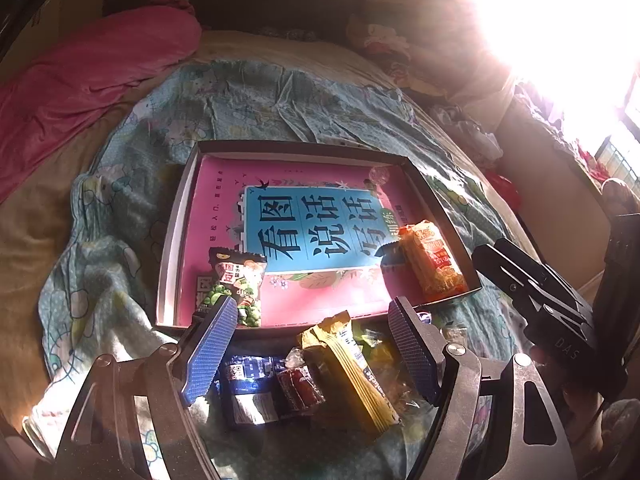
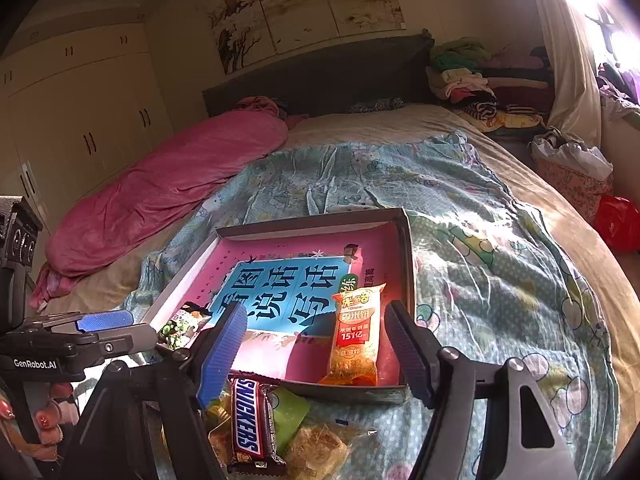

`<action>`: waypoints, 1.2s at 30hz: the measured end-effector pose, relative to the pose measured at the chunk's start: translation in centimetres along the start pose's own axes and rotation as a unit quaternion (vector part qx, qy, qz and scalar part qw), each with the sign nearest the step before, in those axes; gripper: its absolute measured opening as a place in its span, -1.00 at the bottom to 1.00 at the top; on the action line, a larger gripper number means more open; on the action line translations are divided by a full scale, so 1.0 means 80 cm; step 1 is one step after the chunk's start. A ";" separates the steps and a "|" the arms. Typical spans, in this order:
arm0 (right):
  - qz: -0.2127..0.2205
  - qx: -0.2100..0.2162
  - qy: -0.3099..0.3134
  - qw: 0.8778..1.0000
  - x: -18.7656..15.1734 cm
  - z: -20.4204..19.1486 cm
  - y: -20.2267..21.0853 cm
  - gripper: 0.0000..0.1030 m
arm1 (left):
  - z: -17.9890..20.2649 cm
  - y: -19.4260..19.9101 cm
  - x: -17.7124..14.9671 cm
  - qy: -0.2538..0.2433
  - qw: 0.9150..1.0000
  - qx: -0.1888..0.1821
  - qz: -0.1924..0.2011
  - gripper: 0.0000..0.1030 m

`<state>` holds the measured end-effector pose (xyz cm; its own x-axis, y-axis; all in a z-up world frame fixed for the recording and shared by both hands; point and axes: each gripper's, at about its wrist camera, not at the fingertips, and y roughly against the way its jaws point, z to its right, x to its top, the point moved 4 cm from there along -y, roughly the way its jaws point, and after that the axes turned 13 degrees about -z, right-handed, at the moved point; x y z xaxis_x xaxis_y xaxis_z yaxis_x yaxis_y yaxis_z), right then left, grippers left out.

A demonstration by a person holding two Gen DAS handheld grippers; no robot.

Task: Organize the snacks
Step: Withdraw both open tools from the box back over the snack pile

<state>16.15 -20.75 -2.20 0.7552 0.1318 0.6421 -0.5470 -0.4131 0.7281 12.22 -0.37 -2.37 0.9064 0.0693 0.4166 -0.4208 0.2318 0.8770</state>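
Observation:
A shallow box (image 1: pixel 170 240) lined with a pink and blue book cover lies on the bed. In it are a green pea packet (image 1: pixel 236 284) at the near left and an orange rice cracker packet (image 1: pixel 432 260) at the near right. My left gripper (image 1: pixel 314 312) stands open over a loose snack pile in front of the box: a yellow wafer bar (image 1: pixel 352 372), a blue packet (image 1: pixel 248 388) and a red candy (image 1: pixel 298 388). My right gripper (image 2: pixel 314 320) is open, its pads apart from the orange packet (image 2: pixel 356 332) lying between them. A Snickers bar (image 2: pixel 250 420) lies below it.
A teal cartoon-print sheet (image 2: pixel 460 240) covers the bed, with a pink blanket (image 2: pixel 160 184) along the left. Folded clothes (image 2: pixel 472 76) are stacked by the headboard. A hand (image 2: pixel 44 416) holds the left gripper's body (image 2: pixel 72 344). Strong window glare (image 1: pixel 560 20) washes out the upper right.

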 end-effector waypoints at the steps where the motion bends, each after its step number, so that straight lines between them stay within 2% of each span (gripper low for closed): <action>1: -0.001 0.000 0.001 1.000 -0.001 -0.001 0.000 0.38 | 0.001 -0.001 -0.001 -0.001 1.000 -0.001 -0.001 0.54; 10: 0.003 -0.006 0.013 1.000 -0.003 -0.006 0.004 0.40 | 0.008 -0.001 -0.008 -0.012 1.000 -0.004 -0.008 0.54; 23: -0.004 -0.006 0.012 1.000 -0.010 -0.010 0.009 0.40 | -0.029 0.002 -0.027 0.009 1.000 -0.002 -0.028 0.54; 36: -0.025 -0.003 0.029 0.999 -0.028 -0.028 0.010 0.40 | -0.024 0.000 -0.052 -0.017 0.999 0.004 -0.046 0.54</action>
<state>13.22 -19.37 -2.54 0.7588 0.2045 0.6184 -0.5121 -0.3994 0.7604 8.53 1.23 -4.59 0.9395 0.0161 0.3421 -0.3366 0.2283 0.9136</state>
